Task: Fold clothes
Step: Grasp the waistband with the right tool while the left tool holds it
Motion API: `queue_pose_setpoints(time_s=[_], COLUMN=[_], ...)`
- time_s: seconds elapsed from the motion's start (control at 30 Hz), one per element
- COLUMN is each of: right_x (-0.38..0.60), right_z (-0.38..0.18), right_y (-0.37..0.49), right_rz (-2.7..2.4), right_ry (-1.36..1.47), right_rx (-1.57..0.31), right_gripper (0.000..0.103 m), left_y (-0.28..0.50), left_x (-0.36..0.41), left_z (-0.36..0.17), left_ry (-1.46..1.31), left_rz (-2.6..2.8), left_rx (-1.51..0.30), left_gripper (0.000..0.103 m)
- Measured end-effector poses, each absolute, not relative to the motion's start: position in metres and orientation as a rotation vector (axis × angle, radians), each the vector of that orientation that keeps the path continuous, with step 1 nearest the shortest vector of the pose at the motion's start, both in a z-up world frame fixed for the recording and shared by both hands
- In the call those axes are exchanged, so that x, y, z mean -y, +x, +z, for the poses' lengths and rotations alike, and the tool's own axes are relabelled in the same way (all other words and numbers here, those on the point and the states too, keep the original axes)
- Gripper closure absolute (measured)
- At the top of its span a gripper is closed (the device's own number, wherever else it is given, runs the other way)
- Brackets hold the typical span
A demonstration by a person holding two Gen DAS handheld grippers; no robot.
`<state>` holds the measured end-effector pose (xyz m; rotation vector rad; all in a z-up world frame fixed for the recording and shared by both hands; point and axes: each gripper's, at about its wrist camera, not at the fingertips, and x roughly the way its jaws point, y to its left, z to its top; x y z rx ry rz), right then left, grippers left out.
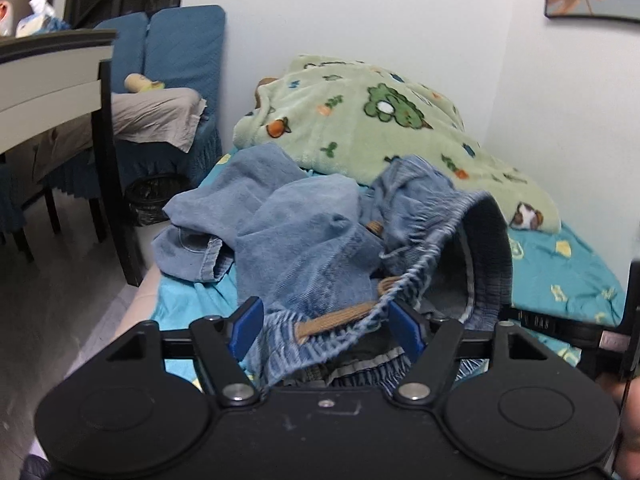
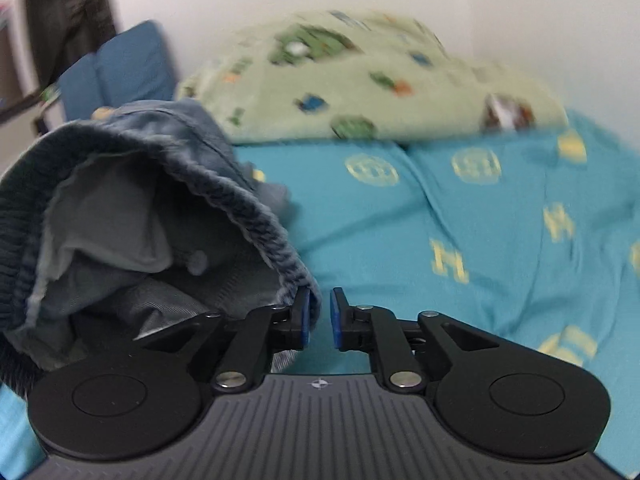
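Bed with teal sheet (image 2: pixel 460 216), green fleece blanket (image 1: pixel 380 120) at upper centre. Blue pants (image 1: pixel 304 232) lie crumpled mid-frame, waistband at my fingers. Left hand-held gripper (image 1: pixel 326 330) is spread wide around the waistband and drawstring (image 1: pixel 332 318), not clamped. Right hand-held gripper (image 2: pixel 319 320) is narrowly parted, band edge just beside its left pad; no grip. Plan: pinch the waistband at both sides, avoid the drawstring, lift and shake flat.

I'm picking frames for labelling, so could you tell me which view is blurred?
Right wrist view: motion-smeared, the green fleece blanket and bedsheet prints soft. Left wrist view: mostly crisp, the blue pants texture clear, slight smear at the waistband; fisheye bends the table edge.
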<state>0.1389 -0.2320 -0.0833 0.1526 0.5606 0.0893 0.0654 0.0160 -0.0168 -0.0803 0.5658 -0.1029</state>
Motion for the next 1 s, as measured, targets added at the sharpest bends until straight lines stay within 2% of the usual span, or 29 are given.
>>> queue_pose_setpoints(time_s=[0.03, 0.1, 0.13, 0.33, 0.43, 0.77, 1.0], right_x=[0.226, 0.221, 0.22, 0.244, 0.255, 0.221, 0.191], right_z=[-0.079, -0.075, -0.075, -0.095, -0.096, -0.068, -0.036], right_y=[0.136, 0.133, 0.134, 0.144, 0.145, 0.131, 0.117], right_rz=[0.1, 0.132, 0.144, 0.072, 0.041, 0.148, 0.283], right_ry=[0.108, 0.078, 0.073, 0.165, 0.228, 0.047, -0.204], right_rx=[-0.529, -0.492, -0.487, -0.57, -0.574, -0.415, -0.24], right_gripper=[0.072, 0.051, 0.049, 0.051, 0.055, 0.056, 0.056], left_y=[0.065, 0.064, 0.064, 0.068, 0.068, 0.07, 0.07], left_x=[-0.015, -0.012, -0.01, -0.002, 0.001, 0.001, -0.001], left_z=[-0.017, -0.019, -0.02, -0.029, -0.029, -0.03, -0.03], left_ry=[-0.074, -0.056, -0.047, -0.003, 0.016, 0.015, 0.009], left_rz=[-0.11, -0.114, -0.116, -0.131, -0.125, -0.109, -0.091], left_rx=[-0.564, -0.561, -0.563, -0.591, -0.588, -0.585, -0.583], left_gripper=[0.037, 0.037, 0.037, 0.037, 0.037, 0.037, 0.037])
